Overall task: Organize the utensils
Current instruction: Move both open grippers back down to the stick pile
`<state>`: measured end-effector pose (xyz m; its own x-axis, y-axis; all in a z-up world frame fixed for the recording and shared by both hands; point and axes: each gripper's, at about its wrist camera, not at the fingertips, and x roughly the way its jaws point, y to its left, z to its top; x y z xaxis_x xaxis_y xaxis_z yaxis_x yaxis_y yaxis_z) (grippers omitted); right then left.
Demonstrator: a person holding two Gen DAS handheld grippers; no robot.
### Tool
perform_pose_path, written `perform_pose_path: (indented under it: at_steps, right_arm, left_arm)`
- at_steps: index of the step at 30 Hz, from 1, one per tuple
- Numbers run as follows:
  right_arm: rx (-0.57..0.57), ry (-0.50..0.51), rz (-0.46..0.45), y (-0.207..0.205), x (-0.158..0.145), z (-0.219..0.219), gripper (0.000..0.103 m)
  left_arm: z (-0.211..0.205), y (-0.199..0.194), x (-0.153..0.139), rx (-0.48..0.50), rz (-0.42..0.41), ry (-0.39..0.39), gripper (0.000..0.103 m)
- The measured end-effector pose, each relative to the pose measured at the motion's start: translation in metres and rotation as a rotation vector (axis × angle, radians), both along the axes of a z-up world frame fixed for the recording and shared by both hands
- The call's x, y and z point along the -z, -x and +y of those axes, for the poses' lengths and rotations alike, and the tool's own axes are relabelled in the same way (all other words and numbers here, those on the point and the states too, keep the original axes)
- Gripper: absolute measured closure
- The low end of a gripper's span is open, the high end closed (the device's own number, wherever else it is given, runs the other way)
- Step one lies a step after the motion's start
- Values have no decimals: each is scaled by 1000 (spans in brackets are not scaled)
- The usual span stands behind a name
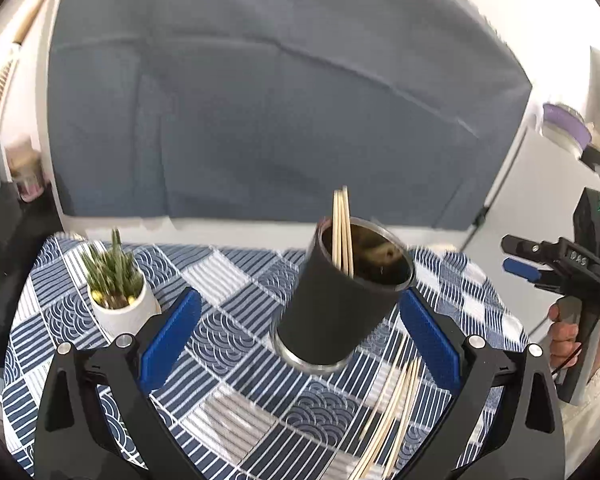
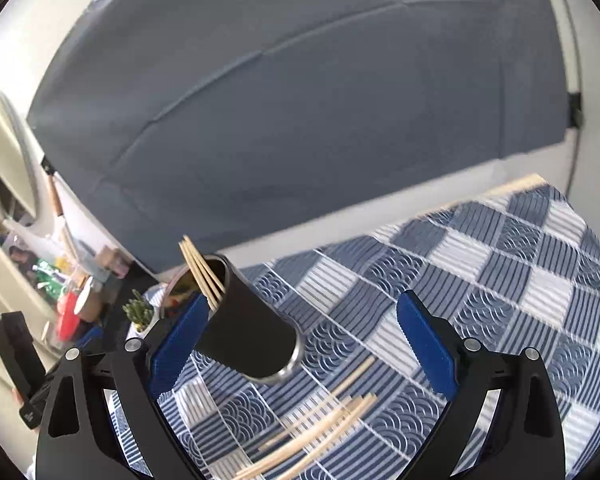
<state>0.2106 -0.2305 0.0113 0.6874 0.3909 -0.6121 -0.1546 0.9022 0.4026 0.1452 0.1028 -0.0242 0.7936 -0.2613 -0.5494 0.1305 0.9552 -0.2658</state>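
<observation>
Standing on the checked cloth, the black holder carries chopsticks; both grippers gape, gripping nothing.

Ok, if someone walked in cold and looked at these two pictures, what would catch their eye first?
Probably the black cup mid-table on the blue patchwork tablecloth, with a few chopsticks standing in it. Next, the loose chopsticks scattered on the cloth just in front of the cup, between the wide-open jaws of the right gripper. A small potted plant sits off to the cup's left in the left wrist view.
</observation>
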Motion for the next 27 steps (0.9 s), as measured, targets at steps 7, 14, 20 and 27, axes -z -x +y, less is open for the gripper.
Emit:
perform_pose_path:
  at_steps: [7,14,20,27]
  right_arm:
    - [85,68,102,28,40,-8,12]
    - [124,121,198,43,78,-15,12]
    - [146,140,276,43,114,-10,12]
    - [130,215,379,42,155,9,12]
  left_arm:
    - [-24,-16,39,117,94,-50,6]
    - [-49,-33,71,223,151,-33,6]
    - [-67,-46,96,274,200,-50,6]
    - [-88,-55,122,326,259,-132,6]
